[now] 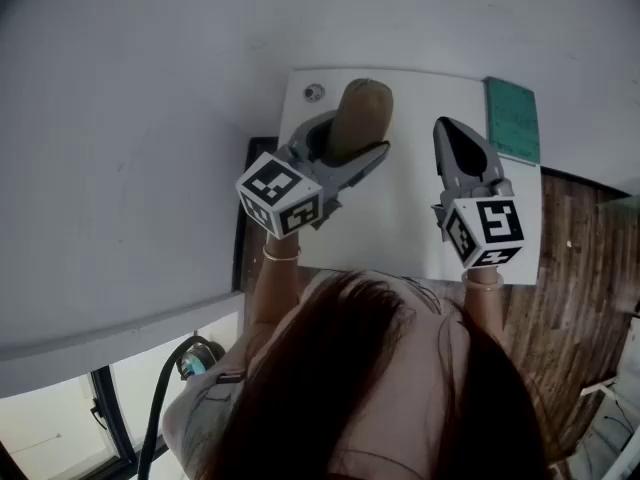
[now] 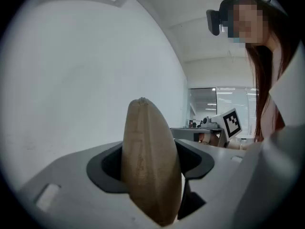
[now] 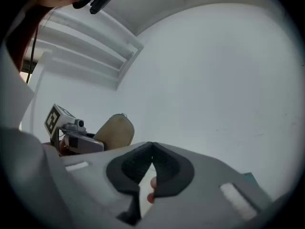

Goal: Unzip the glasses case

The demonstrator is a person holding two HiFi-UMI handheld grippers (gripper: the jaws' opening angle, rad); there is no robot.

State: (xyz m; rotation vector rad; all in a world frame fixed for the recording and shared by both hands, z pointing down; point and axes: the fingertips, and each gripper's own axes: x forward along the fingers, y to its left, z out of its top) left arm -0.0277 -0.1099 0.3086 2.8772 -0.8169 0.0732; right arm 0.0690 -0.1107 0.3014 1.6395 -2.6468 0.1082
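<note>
The tan glasses case [image 1: 362, 111] stands on end above the white table [image 1: 400, 228], with my left gripper [image 1: 345, 148] shut on its lower half. In the left gripper view the case [image 2: 148, 151] rises between the two jaws and fills the gap of my left gripper [image 2: 152, 175]; no zip pull shows there. My right gripper [image 1: 447, 128] hangs a hand's width to the right of the case, its jaw tips touching and holding nothing. In the right gripper view my right gripper [image 3: 152, 146] is shut, and the case [image 3: 114, 130] appears at the left.
A green pad [image 1: 512, 118] lies at the table's far right corner. A small round fitting [image 1: 314, 93] sits near the far left corner. A pale wall borders the table on the left and far sides, and wood floor [image 1: 575, 268] lies to the right.
</note>
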